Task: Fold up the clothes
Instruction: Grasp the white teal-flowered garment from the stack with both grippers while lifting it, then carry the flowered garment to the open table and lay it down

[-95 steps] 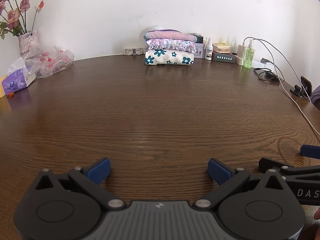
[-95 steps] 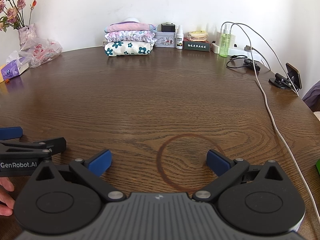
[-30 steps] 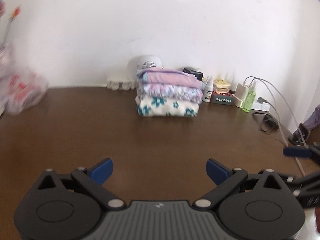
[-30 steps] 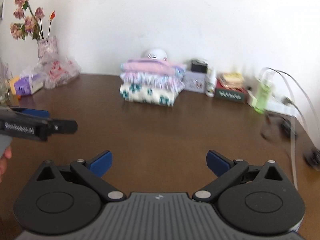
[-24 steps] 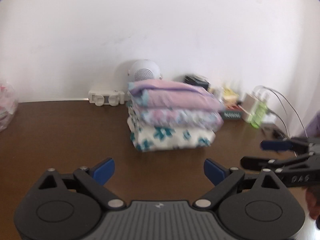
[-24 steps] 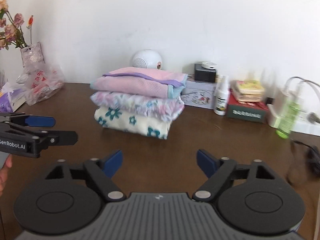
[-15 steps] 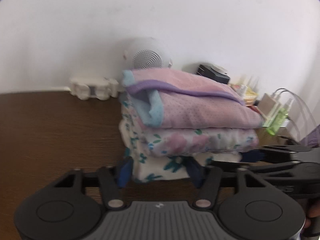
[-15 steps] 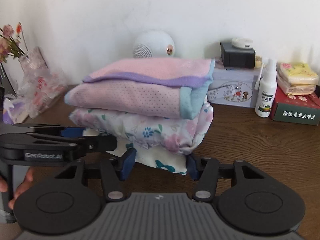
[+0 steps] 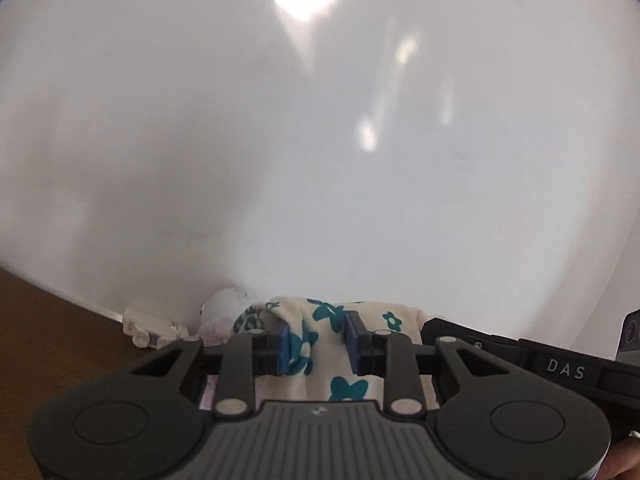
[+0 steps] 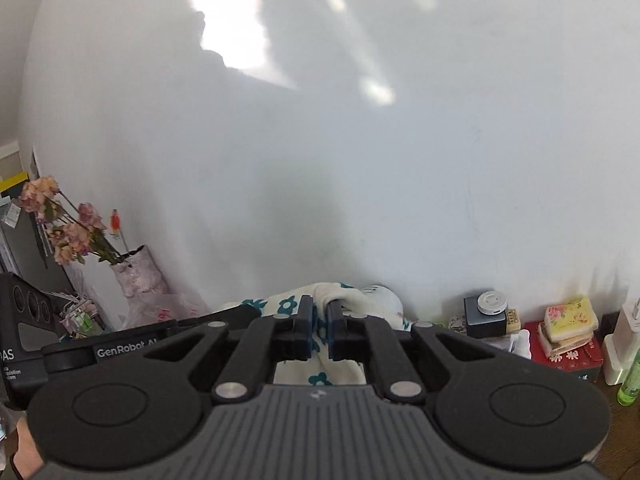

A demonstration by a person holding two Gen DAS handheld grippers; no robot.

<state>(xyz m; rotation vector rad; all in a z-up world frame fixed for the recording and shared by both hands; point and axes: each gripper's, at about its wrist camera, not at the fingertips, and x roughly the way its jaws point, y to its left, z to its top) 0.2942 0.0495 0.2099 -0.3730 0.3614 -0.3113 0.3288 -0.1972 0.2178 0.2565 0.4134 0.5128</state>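
Left gripper (image 9: 316, 344) closing, cream floral garment (image 9: 320, 320) bunched between its fingers. Right gripper (image 10: 318, 334) clamped on the same cloth. Likely paired grips for spreading.

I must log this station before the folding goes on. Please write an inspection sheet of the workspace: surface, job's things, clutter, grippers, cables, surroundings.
Surface: brown wooden table, only its edges in view.
Job's things: cream garment with teal flowers, bunched between both grippers.
Clutter: vase of flowers, grey box, red box, green bottle, round white device.
Grippers: left gripper closing, cloth between its blue pads; right gripper shut on the same garment.
Cables: nothing seen.
Surroundings: white wall with light patches.
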